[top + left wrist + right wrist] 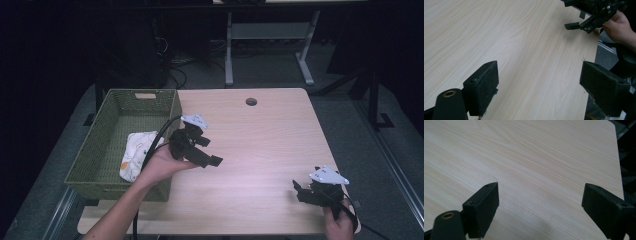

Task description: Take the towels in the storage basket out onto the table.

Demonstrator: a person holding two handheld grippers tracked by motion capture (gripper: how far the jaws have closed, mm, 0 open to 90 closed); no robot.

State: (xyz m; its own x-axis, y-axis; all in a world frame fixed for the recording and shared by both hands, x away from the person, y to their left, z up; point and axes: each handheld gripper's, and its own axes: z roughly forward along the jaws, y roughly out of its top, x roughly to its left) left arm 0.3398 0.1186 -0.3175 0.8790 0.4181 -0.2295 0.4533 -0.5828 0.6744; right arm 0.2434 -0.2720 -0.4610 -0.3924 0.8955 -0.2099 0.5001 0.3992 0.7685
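**Two open grippers above a wooden tabletop**

The left gripper (202, 150) hovers beside a green basket (95, 150) at the tabletop's (260, 140) left edge, jaws spread wide, empty. A folded white cloth (136, 155) lies inside the basket. The right gripper (306, 192) sits near the front right corner, jaws apart, empty.

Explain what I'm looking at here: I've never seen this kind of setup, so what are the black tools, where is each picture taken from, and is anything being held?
A person sits at a wooden table holding a hand-operated gripper in each hand. The high view looks down from above: the left gripper is raised beside a green basket, which holds a folded cloth; the right gripper is near the table's front right corner. The other two pictures come from cameras mounted on the grippers, looking along their own black jaws. Both pairs of jaws stand wide apart over bare wood, holding nothing. The left gripper view also shows the other hand farther off.
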